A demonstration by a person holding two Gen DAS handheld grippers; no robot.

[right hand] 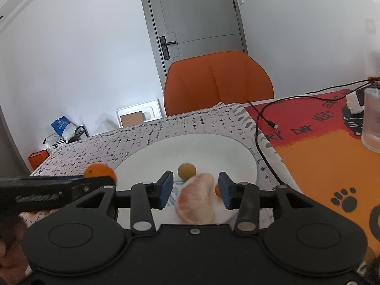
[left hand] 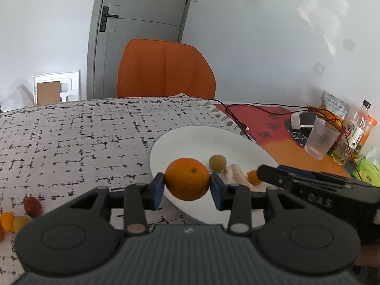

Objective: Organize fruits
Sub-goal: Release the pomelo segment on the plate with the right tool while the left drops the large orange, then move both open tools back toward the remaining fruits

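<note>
Patterned tablecloth point(left hand: 71, 130), white plate point(left hand: 213, 137), left tool point(left hand: 187, 187) clamping orange point(left hand: 187, 182), right tool point(right hand: 195, 190) open around peeled segment point(right hand: 197, 197).

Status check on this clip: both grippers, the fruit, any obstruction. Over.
Left gripper shut on round orange mandarin above white plate. Right gripper open around peeled citrus segment. Nothing in the way.

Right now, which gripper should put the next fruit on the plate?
Left. The left gripper already pinches the orange at the white plate rim. The right gripper is open around a peeled fruit piece.
</note>
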